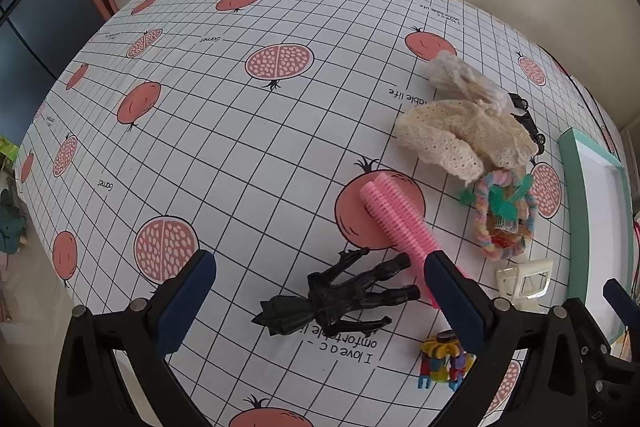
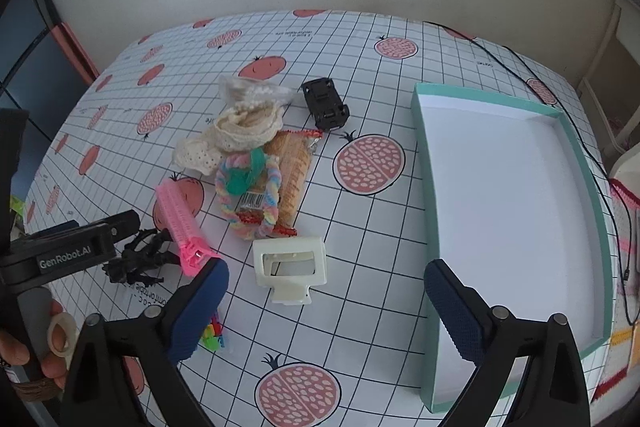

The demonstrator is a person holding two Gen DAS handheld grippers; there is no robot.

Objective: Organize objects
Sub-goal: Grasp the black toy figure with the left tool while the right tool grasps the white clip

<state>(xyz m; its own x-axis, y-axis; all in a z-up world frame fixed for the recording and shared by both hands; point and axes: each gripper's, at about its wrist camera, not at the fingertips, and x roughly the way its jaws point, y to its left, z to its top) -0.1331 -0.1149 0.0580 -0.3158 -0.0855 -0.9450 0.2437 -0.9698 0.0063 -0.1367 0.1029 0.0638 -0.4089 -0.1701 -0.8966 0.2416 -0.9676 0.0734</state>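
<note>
Left gripper (image 1: 320, 291) spread wide, black figure (image 1: 340, 301) framed between fingers. Pink roller (image 1: 396, 221) touched by right finger: could be dragged along. Right gripper (image 2: 326, 301) wide, empty; tray (image 2: 508, 187) ahead-right.

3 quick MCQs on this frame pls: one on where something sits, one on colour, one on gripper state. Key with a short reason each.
1. The black toy car lies
A. inside the tray
B. on the tablecloth beyond the lace cloth, outside the tray
C. between the right gripper's fingers

2. The ridged hair roller is
A. pink
B. green
C. white

3. The left gripper is
A. shut on the roller
C. shut on the white clip
B. open around the black figure

Key: 1 B, the car sits on the grid cloth left of the teal tray, whose white floor is bare. 2 A, pink in both views. 3 B, the fingers stand wide apart on either side of the black figure, gripping nothing.
</note>
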